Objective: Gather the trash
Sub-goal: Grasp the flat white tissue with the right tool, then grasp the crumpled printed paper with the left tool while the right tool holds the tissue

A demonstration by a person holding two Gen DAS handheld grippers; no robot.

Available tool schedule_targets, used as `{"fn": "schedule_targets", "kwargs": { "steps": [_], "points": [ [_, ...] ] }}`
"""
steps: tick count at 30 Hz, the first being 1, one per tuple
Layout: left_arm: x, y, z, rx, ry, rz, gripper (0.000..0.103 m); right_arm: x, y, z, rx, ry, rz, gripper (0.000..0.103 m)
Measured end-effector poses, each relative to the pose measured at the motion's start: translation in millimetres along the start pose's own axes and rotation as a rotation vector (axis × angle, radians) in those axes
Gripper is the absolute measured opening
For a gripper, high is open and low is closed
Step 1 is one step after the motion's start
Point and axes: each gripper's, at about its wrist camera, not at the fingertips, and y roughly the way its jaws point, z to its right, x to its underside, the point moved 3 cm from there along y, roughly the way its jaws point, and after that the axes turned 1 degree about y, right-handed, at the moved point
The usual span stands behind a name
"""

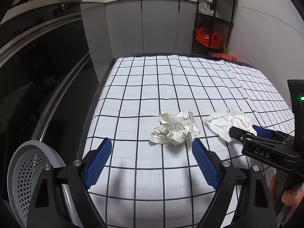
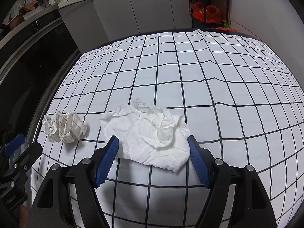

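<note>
Both claws stand wide and hold nothing. Right gripper (image 2: 153, 152) has its blue pads on either side of the near part of the crumpled white tissue (image 2: 150, 133); whether the pads touch the paper is hard to tell through the fisheye, but they do not look pressed in. Left gripper (image 1: 150, 161) hangs just short of the crumpled grid-lined paper ball (image 1: 174, 129), with the ball beyond its fingertips rather than between them.

Taking the paper ball as the landmark: the tissue lies just beside it on the right gripper's side, apart from it, both resting on the checked tablecloth (image 1: 152, 87). On the ball's other side, past the table edge and low beside the left gripper, sits a grey perforated bin (image 1: 28, 169), probably where the trash goes. Beyond the ball, across the table, stand grey kitchen cabinets (image 1: 142, 24) and a black shelf rack (image 1: 214, 17) with red bags.

As for progress, nothing appears collected yet: both scraps are on the cloth, ungripped. What remains is closing on each, lifting, and dropping them in the bin.
</note>
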Motion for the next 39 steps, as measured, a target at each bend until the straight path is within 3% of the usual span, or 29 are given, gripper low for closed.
{"fn": "schedule_targets", "kwargs": {
  "steps": [3,5,11,22,37,39],
  "points": [
    [-1,4,0,0.017,-0.014,-0.010,0.084,-1,1,-4,0.016,-0.010,0.007,0.071],
    [-1,5,3,0.025,-0.017,-0.013,0.084,-1,3,-5,0.029,-0.020,0.006,0.064],
    [1,7,9,0.034,-0.006,-0.012,0.084,0,2,-7,0.055,-0.045,0.006,0.015],
    [-2,16,23,0.048,-0.016,-0.028,0.084,-22,-40,22,-0.062,0.126,0.094,0.012],
    [-7,59,41,-0.019,-0.006,-0.057,0.084,-25,-51,27,-0.123,0.145,0.096,0.012],
    [-8,61,41,-0.020,-0.007,-0.058,0.076,-24,-49,28,-0.122,0.139,0.089,0.012]
  ]
}}
